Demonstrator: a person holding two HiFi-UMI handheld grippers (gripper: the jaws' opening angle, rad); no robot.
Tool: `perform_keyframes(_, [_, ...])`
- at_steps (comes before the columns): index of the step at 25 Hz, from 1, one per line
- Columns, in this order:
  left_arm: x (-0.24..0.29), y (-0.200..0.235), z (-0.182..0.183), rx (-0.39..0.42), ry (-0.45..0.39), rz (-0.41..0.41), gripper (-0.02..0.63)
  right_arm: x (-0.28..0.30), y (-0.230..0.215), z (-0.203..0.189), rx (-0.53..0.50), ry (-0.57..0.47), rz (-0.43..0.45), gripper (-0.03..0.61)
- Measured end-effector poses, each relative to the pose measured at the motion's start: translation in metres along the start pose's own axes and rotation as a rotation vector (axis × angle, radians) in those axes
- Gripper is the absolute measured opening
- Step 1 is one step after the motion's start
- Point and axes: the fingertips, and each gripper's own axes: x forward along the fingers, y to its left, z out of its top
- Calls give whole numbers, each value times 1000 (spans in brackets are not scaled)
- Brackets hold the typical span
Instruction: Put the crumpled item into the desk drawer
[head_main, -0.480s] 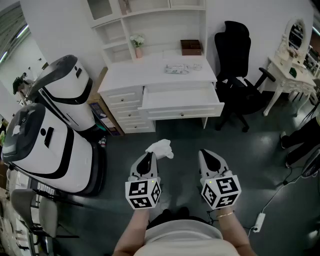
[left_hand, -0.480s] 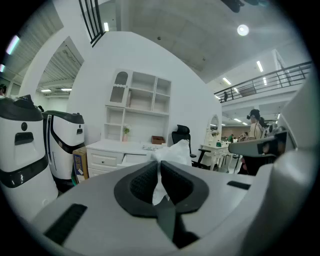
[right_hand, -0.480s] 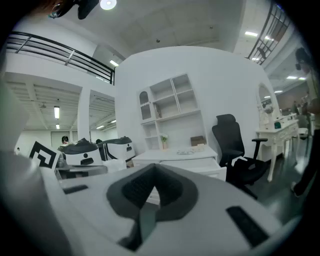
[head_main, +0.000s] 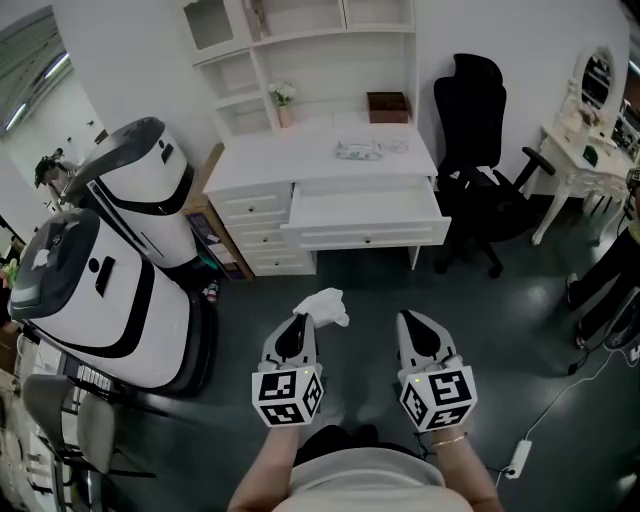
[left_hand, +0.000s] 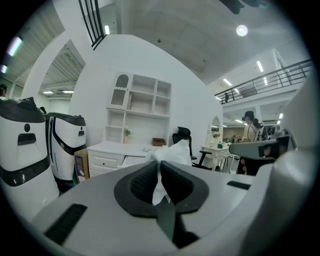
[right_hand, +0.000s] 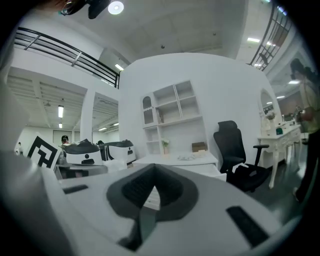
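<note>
Well ahead of the left tongs (head_main: 298, 322), the open drawer (head_main: 365, 212) of the bench (head_main: 310, 155) waits — the jaws nip just an edge of the crumpled item (head_main: 325, 303), so a jolt could shake it loose; right tongs (head_main: 408, 320) closed, empty.

- A big, hall-like indoor space with a high ceiling, ceiling lights (left_hand: 242, 30) and a railed mezzanine (left_hand: 270, 82).
- A mock home corner stands on the far side: white desk (head_main: 330, 160) with shelves (head_main: 310, 40), black office chair (head_main: 480, 190), and a dressing table (head_main: 585, 150) at far right.
- Large white-and-black machines (head_main: 110, 290) stand on the dark floor (head_main: 520, 330) at left, as in a lab or showroom.
</note>
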Motion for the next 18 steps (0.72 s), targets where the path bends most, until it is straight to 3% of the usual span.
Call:
perform_keyframes(10, [-2,7,6,16,-27,46,15,2,-18,-2,9,-7,-34,2])
perform_keyframes(18, [40,29,9,9,-25,58,15,40,-37,-9,20,10,-68,2])
